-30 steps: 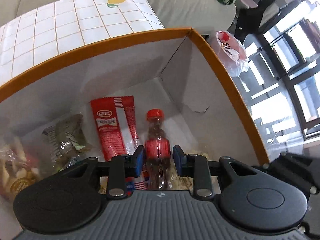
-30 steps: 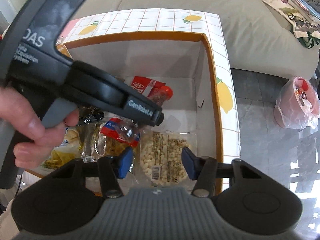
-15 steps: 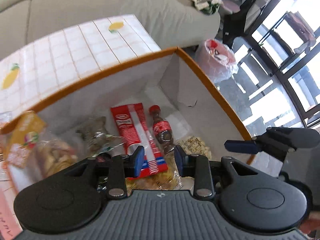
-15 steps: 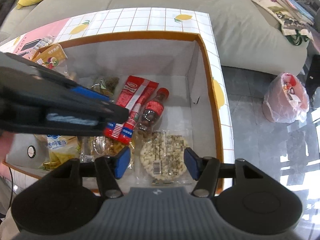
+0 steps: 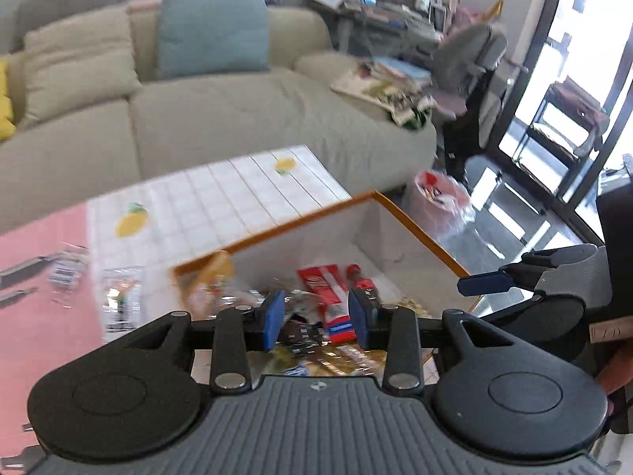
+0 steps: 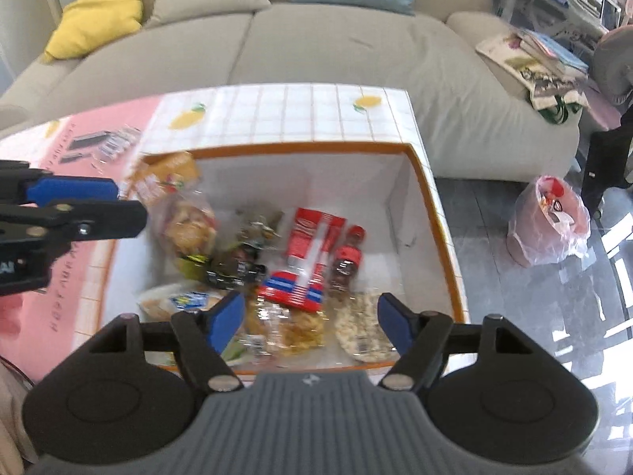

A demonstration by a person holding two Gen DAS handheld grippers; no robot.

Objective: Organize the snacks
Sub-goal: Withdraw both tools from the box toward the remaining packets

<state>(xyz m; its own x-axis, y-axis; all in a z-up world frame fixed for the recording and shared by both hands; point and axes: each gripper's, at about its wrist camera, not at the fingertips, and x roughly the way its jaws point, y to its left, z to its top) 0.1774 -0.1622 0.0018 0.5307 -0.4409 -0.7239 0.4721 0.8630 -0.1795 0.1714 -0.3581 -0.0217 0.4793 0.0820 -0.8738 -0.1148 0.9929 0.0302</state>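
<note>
Above the box (image 6: 443,229), both the left gripper (image 5: 314,318) and right gripper (image 6: 308,322) hover agape.

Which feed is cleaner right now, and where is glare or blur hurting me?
Right wrist view: sharper; the cola bottle in the box reads clearly, though nearer packets smear; floor glare far right. Left wrist view: motion-blurred throughout, windows blown out, box contents mostly hidden behind the left gripper.

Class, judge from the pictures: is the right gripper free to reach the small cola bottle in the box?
Probably yes. The right gripper is open above the open-topped box, and the cola bottle lies uncovered beside the red packet.
</note>
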